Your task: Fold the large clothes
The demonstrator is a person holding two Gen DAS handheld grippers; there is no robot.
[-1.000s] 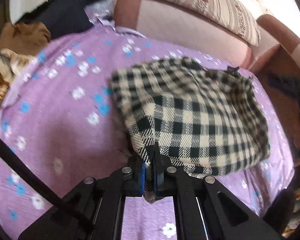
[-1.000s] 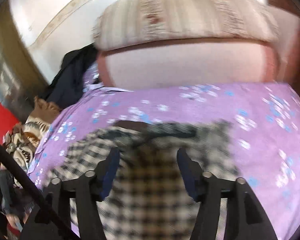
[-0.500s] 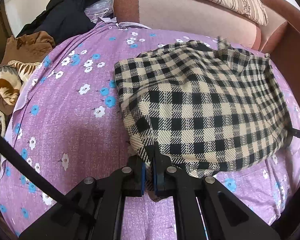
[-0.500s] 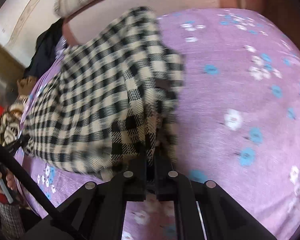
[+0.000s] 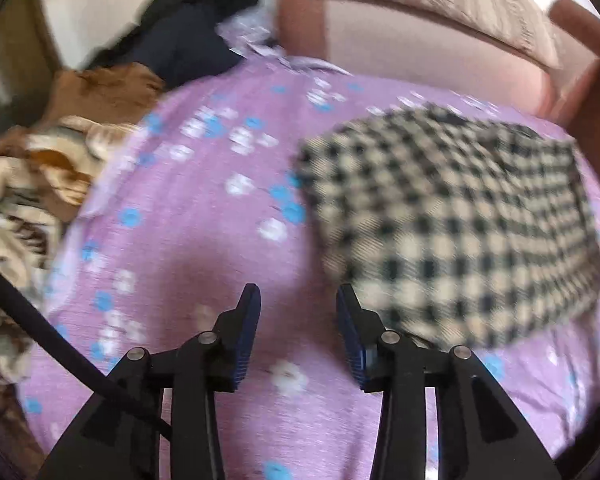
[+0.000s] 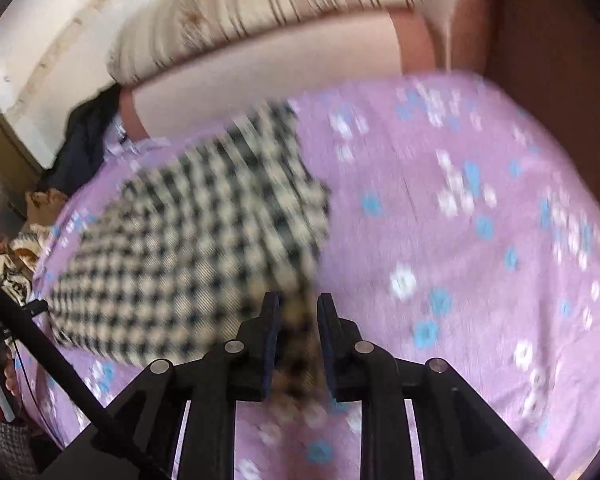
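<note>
- The left tongs [image 5: 298, 322] are opening and hold nothing; only the purple bed sheet [image 5: 204, 240] shows between them.
- The right tongs [image 6: 298, 326] are opening too, with a corner of the checked cloth [image 6: 188, 240] between them, maybe loose now.
- The checked cloth lies folded on the bed. It is best to let go fully, lift straight up, then pat the fold flat.
- Both views are blurry, so the fold's edges are hard to see.
- The far clothes pile [image 5: 188, 40] is cut off.
</note>
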